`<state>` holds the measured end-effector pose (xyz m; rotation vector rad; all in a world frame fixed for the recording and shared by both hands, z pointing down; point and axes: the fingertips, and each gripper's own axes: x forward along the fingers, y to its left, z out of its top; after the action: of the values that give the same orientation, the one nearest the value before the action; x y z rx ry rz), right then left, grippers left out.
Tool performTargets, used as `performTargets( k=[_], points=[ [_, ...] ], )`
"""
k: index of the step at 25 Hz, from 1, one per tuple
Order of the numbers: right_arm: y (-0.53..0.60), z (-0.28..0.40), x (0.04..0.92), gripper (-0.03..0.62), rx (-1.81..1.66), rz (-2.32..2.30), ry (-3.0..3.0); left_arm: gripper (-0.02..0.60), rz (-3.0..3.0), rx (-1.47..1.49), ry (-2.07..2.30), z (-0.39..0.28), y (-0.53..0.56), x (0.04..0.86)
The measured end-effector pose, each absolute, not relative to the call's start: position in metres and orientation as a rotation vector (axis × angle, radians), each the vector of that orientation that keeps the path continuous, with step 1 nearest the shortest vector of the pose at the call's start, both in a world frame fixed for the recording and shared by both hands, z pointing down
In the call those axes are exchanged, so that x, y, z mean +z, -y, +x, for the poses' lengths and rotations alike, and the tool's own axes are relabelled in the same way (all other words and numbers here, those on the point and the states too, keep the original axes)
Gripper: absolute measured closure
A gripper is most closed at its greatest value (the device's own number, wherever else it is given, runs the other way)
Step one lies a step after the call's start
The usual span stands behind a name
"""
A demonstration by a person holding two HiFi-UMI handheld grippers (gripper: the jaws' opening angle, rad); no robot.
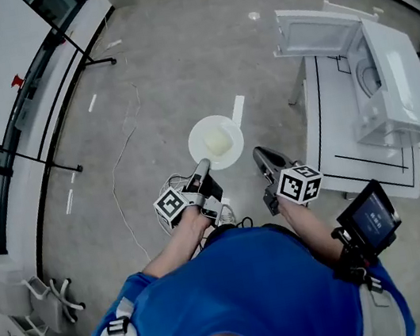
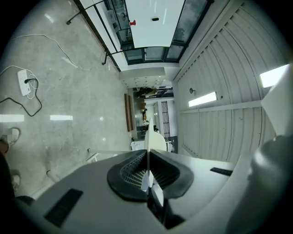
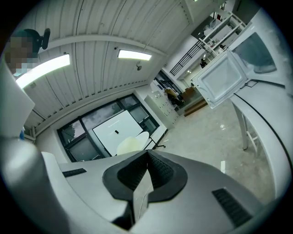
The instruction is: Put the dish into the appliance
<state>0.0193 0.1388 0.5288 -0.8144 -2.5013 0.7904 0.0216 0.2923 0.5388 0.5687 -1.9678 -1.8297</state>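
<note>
We are gripping the dish (image 1: 216, 142) by its near rim with the left tongs (image 1: 203, 166) — their jaws are clamped on it, and along those jaws we are seeing the rim edge-on, a thin white blade running straight out past the tips. The right tongs (image 1: 261, 156) are pressed together on nothing, just beside the left pair on their right, with the dish showing beyond their tips to the left. The dish is hanging in the air over the floor, ahead of both tongs and apart from the appliance (image 1: 398, 82), which is standing on a white table (image 1: 340, 136) well off to the right of the right tongs. Its door (image 1: 313, 31) is already swung open, so we are judging the pick-up and the opening done; the carry across and the setting-down inside are what is left. We are barely seeing into the cavity from any view, so we cannot say whether it is free. The pale lump at the middle of the dish is too washed out to tell — food, or only the dish's own well.
</note>
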Motion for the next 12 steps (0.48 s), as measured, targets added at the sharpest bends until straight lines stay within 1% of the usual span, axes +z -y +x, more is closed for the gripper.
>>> performTargets(
  k=[12],
  points=[
    [-0.173, -0.049, 0.527, 0.592, 0.883, -0.652, 2.593, 0.565, 0.716, -1.710, 1.850, -0.066, -0.315, 0.544]
  ],
)
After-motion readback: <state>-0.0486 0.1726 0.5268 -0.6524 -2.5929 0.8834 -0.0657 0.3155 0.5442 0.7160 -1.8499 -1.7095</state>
